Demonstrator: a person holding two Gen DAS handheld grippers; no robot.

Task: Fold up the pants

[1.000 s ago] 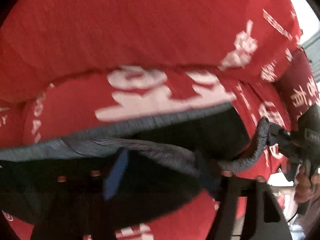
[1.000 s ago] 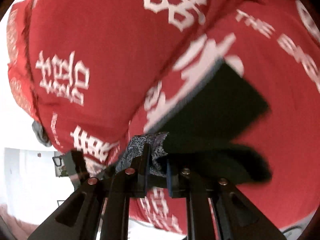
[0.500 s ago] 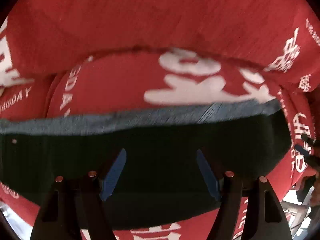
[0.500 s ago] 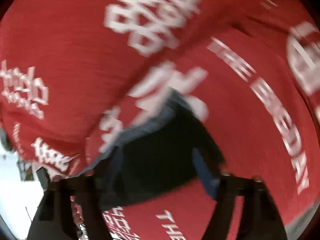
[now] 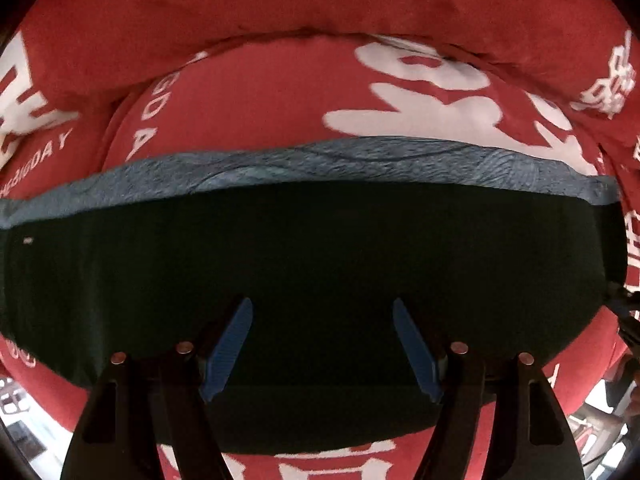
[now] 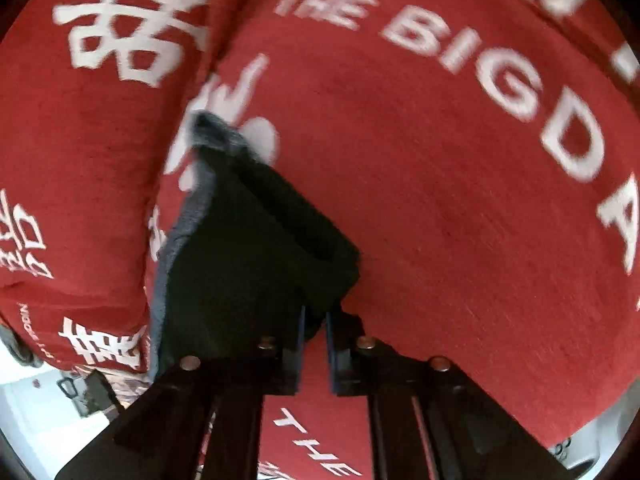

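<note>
**A:** Where do the pants (image 5: 304,280) lie?

**B:** Flat on the red cover (image 5: 280,92), the one printed with white characters and the words "THE BIGDAY". In the left wrist view they form a wide dark band across the cover, with a blue-grey waistband (image 5: 360,160) along the far edge. Beyond the waistband a raised roll of the same red cloth runs across the top of the view.

**A:** And the left gripper (image 5: 322,316)?

**B:** It points down over the middle of the pants, nearer the close edge than the waistband. Its jaws stand well apart; the blue pads (image 5: 232,340) show on both sides with only dark fabric beneath and nothing pinched between them.

**A:** What does the right gripper (image 6: 314,316) do?

**B:** It sits at the near corner of the pants (image 6: 240,264), on the side away from the waistband (image 6: 180,220). Its jaws are closing and stand narrow. The corner of dark cloth reaches right to the fingertips, but the slot between the pads shows red cover, so it cannot be told whether any fabric is actually pinched.

**A:** How do the pants look from that side?

**B:** Folded, with a layered edge visible along the side toward "BIGDAY", and the far waistband corner bunched up a little against the white print.
</note>
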